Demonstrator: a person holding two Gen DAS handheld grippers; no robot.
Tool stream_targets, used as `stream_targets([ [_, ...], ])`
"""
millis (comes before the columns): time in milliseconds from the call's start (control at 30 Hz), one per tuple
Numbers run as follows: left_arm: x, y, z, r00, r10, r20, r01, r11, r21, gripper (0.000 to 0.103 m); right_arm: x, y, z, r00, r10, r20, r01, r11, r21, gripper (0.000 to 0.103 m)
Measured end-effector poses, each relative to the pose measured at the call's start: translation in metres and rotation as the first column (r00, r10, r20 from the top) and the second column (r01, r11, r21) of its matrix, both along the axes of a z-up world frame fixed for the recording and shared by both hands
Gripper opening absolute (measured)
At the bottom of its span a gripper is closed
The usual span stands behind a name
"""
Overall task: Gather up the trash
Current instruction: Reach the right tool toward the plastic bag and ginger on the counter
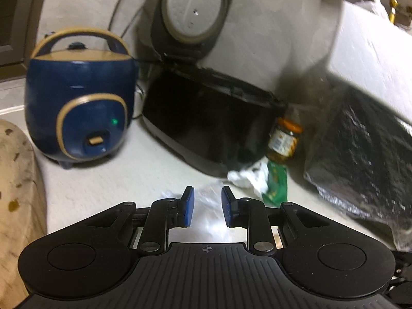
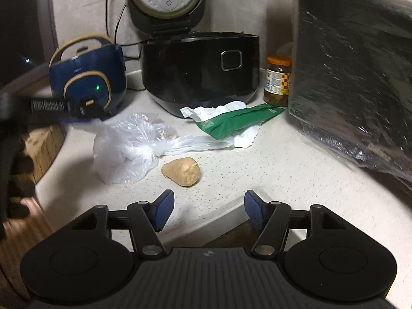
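The left hand-held gripper hangs low over the clear plastic bag on the pale worktop, its blue pads spread to either side of the plastic without pinching it. The right hand-held gripper is spread wide, empty, at the worktop's edge. A tan lump lies just beside the bag; a green wrapper and crumpled white paper lie against the black rice cooker.

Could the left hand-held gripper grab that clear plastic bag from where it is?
Probably yes. The left hand-held gripper is open, its fingers either side of the clear plastic bag, with nothing between them. Whether the pads touch the bag, I cannot tell.
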State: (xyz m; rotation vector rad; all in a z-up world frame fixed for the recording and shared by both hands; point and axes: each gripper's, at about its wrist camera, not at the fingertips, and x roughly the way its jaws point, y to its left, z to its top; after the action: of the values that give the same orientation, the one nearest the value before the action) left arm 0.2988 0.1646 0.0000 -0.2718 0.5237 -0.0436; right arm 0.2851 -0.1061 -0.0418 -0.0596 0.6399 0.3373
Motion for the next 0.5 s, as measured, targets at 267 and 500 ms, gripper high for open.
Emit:
stream_targets([
  [267,0.027,0.021,0.002,0.998,-0.038,0.040,0.040,0.999,-0.035,0.026,0.020,0.013,-0.005,0.998,0.047,-0.039,-0.046,0.998,0.047,0.061],
  [500,0.073,-0.066,0.008,0.950,-0.313,-0.012,0.313,0.949,0.048,0.027,0.023,0.007,-0.015,0.996,0.046,-0.078,-0.042,0.998,0.051,0.061],
])
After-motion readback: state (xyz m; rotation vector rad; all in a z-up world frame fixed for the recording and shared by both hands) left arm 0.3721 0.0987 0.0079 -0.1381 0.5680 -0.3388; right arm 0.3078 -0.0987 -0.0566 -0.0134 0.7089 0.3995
